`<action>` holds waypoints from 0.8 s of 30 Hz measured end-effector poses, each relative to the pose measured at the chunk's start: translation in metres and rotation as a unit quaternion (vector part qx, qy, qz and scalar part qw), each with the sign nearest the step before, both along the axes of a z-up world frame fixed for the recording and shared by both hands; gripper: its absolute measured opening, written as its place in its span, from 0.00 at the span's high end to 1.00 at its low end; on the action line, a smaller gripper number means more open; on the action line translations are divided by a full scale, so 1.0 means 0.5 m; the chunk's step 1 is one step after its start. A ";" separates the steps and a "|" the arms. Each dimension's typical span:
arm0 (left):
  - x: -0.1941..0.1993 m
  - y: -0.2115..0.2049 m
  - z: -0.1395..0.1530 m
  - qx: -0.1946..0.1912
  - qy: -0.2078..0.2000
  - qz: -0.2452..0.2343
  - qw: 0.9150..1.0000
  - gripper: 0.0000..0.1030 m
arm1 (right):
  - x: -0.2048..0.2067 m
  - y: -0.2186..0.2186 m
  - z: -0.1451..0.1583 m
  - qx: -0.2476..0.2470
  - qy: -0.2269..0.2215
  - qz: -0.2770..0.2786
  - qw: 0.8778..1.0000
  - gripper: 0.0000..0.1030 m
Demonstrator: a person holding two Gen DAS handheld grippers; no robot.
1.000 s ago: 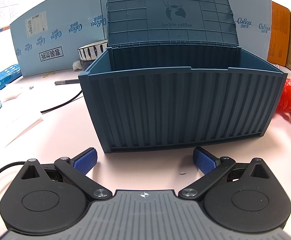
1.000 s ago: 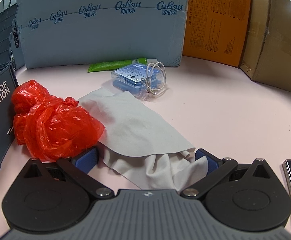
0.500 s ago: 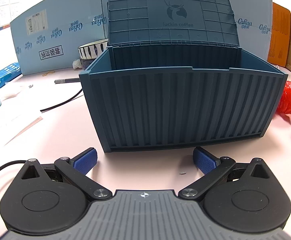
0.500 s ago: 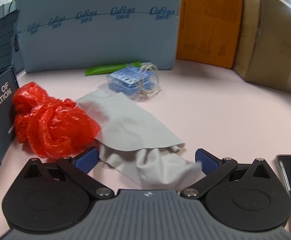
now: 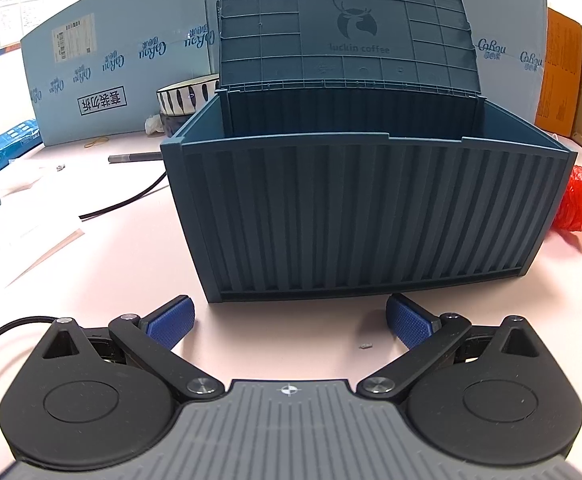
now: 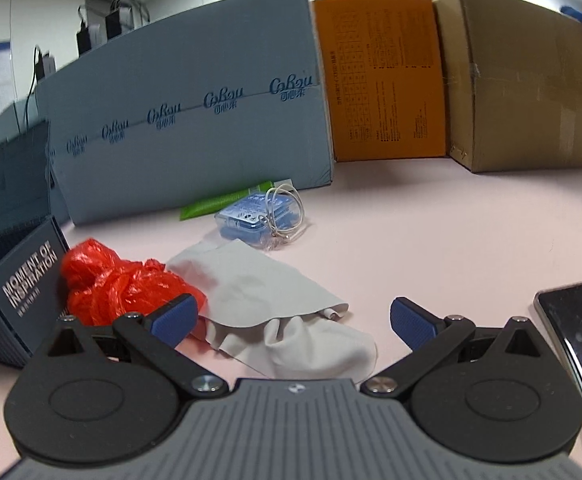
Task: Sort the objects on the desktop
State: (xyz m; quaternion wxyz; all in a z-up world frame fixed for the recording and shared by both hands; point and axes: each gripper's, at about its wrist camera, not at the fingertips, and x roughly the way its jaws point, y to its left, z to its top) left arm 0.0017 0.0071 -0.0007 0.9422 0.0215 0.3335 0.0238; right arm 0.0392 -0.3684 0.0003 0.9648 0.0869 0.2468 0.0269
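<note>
A dark blue container-style storage box stands open on the pink desk, its lid upright behind it. My left gripper is open just in front of the box, nothing between its fingers. In the right wrist view my right gripper is open above a crumpled grey cloth. A red plastic bag lies left of the cloth, against the box end. Farther back sit a clear case of blue items with a wire loop and a green tube.
Light blue cartons, an orange box and a brown carton wall the back. A dark phone lies at the right. Left of the storage box are a striped bowl, a pen and a black cable.
The right gripper has risen and tilted up, so the cloth and bag sit lower and farther off and more of the back boxes show. The left gripper has hardly moved.
</note>
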 end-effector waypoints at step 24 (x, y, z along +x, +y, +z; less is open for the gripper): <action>-0.002 -0.005 -0.003 0.002 -0.004 0.005 1.000 0.00 | -0.014 -0.034 -0.007 0.069 -0.012 0.009 0.997 0.00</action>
